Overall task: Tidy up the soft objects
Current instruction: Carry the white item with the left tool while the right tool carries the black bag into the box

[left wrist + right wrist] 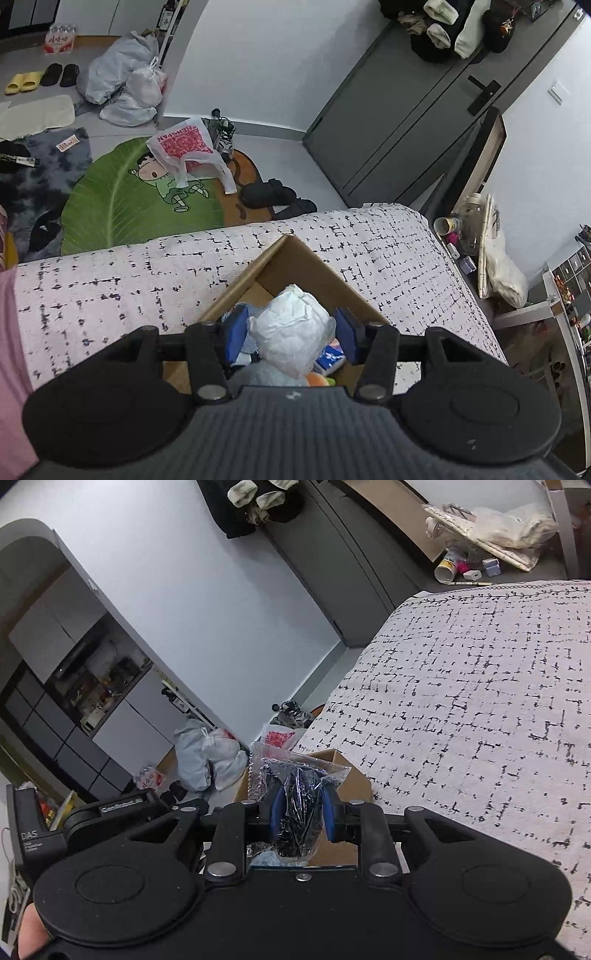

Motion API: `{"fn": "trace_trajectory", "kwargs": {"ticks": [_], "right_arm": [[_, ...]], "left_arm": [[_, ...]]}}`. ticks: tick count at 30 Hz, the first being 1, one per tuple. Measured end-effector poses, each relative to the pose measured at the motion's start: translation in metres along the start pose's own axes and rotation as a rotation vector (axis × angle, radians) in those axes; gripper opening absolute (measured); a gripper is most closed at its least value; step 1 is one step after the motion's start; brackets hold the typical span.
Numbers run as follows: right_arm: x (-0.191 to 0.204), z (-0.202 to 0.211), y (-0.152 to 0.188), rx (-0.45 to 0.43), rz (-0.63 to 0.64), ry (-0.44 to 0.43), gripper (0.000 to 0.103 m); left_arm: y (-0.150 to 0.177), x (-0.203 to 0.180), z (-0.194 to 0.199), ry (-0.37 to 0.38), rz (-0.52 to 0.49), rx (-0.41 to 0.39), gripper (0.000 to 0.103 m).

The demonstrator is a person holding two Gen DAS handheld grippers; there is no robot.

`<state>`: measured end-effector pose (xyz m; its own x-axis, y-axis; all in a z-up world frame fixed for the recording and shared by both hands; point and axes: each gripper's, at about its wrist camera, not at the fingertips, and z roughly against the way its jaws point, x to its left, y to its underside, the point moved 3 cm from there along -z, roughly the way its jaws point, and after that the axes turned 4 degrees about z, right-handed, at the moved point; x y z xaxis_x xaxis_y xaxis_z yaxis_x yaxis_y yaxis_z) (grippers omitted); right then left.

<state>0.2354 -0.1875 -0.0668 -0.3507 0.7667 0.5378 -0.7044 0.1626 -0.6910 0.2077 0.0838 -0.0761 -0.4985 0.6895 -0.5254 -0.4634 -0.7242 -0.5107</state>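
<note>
In the left wrist view an open cardboard box [295, 258] stands on the patterned bed cover [110, 284]. My left gripper [291, 332] is over the box, its blue pads on either side of a white crumpled soft bundle [291, 328], shut on it. Below it in the box lie a blue-white packet [330, 358] and an orange-green soft thing [320, 379]. In the right wrist view my right gripper [303, 812] is shut on a clear plastic bag with black contents [295, 794], held above the box [354, 786].
Off the bed, the floor holds a green leaf rug [122, 199], plastic bags [122, 81], a pink-printed bag [188, 147], shoes and slippers [269, 194]. A grey door [399, 110] and a cluttered bedside shelf [472, 236] stand to the right.
</note>
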Motion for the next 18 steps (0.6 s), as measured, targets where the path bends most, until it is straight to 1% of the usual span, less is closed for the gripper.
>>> {"fn": "trace_trajectory", "kwargs": {"ticks": [3,6,8,9,11,14,16,18], "right_arm": [[0.005,-0.008,0.004,0.006,0.014,0.001,0.023],[0.01,-0.016,0.008,0.018,0.029,0.005,0.023],[0.012,-0.021,0.01,0.023,0.035,0.009,0.023],[0.014,-0.024,0.011,0.025,0.039,0.013,0.023],[0.017,-0.028,0.012,0.027,0.046,0.019,0.023],[0.019,-0.035,0.012,0.028,0.05,0.025,0.023],[0.02,-0.039,0.013,0.033,0.05,0.03,0.023],[0.02,-0.045,0.015,0.043,0.049,0.034,0.023]], "left_arm": [[-0.003,0.006,-0.018,0.027,0.032,0.027,0.05],[-0.004,0.005,-0.032,0.069,0.023,0.028,0.05],[-0.004,0.005,-0.039,0.134,0.045,0.037,0.05],[-0.003,0.003,-0.042,0.152,0.036,0.037,0.05],[-0.001,0.0,-0.046,0.152,-0.003,0.02,0.051],[0.001,-0.004,-0.053,0.175,-0.03,0.035,0.056],[0.001,-0.003,-0.057,0.178,-0.017,0.054,0.062],[0.0,0.002,-0.057,0.17,0.003,0.05,0.071]]}}
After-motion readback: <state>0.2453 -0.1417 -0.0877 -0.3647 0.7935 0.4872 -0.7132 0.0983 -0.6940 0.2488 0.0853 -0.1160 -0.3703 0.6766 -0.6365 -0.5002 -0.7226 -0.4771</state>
